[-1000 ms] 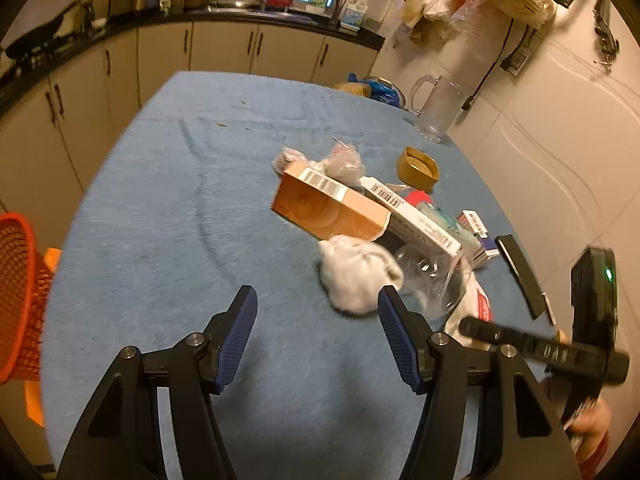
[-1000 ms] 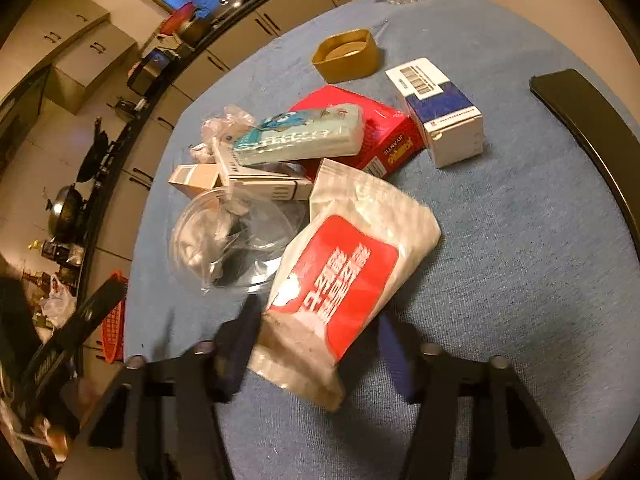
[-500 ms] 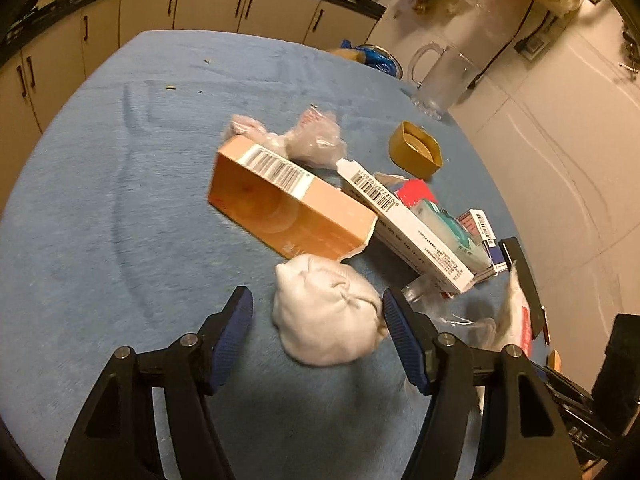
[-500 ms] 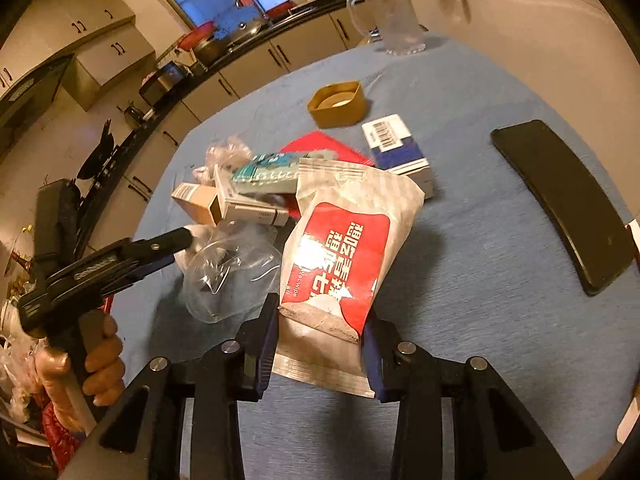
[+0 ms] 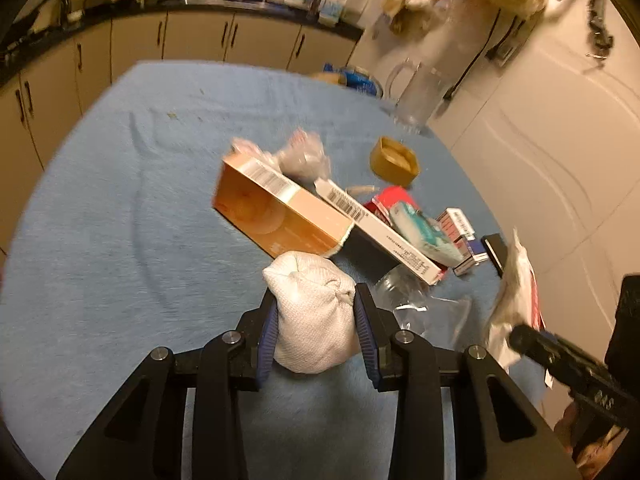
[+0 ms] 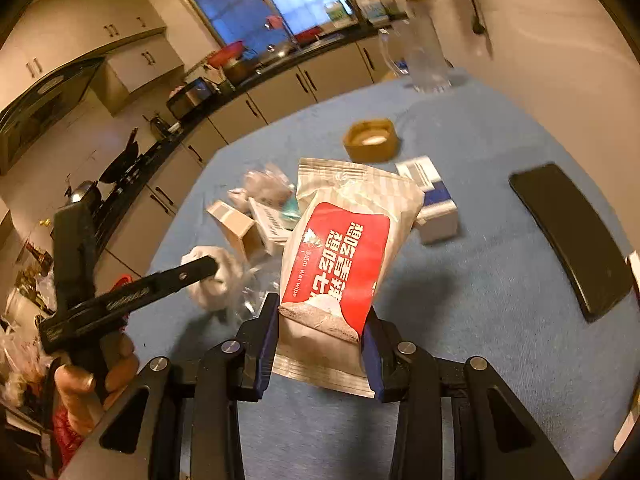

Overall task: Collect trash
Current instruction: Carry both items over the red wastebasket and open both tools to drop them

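Observation:
My left gripper (image 5: 316,320) is shut on a crumpled white paper wad (image 5: 314,312), held just above the blue table (image 5: 120,240). The wad also shows in the right wrist view (image 6: 216,276), behind the left gripper's finger. My right gripper (image 6: 320,328) is shut on a red-and-white wet wipe packet (image 6: 340,248) and holds it lifted off the table. The packet also shows at the right of the left wrist view (image 5: 516,292).
On the table lie an orange box (image 5: 276,212), a long white box (image 5: 380,232), a teal pack (image 5: 424,232), a crumpled clear wrapper (image 5: 304,156), a clear plastic lid (image 5: 416,300), a yellow tub (image 6: 372,140), a blue-white box (image 6: 432,204) and a black phone (image 6: 572,236). A glass jug (image 5: 416,96) stands at the back.
My left gripper closed on the white paper wad. My right gripper closed tighter on the wet wipe packet and lifted it off the table.

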A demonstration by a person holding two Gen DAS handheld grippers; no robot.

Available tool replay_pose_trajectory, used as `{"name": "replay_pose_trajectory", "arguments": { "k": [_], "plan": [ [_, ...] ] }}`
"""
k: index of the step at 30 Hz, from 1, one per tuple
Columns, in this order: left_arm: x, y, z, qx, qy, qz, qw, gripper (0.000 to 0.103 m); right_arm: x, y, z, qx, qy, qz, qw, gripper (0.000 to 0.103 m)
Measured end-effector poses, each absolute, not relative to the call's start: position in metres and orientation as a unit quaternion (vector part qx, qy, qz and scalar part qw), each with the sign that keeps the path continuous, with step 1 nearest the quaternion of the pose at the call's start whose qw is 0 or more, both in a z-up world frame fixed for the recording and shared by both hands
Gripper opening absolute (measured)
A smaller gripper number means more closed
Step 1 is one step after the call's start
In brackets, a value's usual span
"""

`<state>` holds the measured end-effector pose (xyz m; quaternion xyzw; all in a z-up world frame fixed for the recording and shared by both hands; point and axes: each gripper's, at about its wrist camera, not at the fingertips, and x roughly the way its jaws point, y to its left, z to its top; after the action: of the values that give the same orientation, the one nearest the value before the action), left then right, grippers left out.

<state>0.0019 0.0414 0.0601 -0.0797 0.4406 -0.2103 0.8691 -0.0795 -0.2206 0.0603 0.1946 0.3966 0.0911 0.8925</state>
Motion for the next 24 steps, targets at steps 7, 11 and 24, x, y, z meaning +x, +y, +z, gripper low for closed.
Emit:
{"name": "replay_pose_trajectory", "arguments": {
  "k": [7, 11, 24],
  "plan": [
    [-0.032, 0.086, 0.092, -0.085, 0.378, -0.175, 0.905, 0.035, -0.080, -0.182, 0.075, 0.162, 0.385, 0.124, 0.900, 0.040],
    [-0.046, 0.114, 0.102, -0.080, 0.359, -0.149, 0.918, 0.035, -0.074, -0.152, 0.078, 0.142, 0.392, 0.154, 0.896, 0.040],
    [-0.087, 0.252, 0.124, -0.109, 0.317, -0.031, 0.942, 0.035, -0.054, -0.035, 0.086, 0.078, 0.418, 0.270, 0.864, 0.041]
  ]
}}
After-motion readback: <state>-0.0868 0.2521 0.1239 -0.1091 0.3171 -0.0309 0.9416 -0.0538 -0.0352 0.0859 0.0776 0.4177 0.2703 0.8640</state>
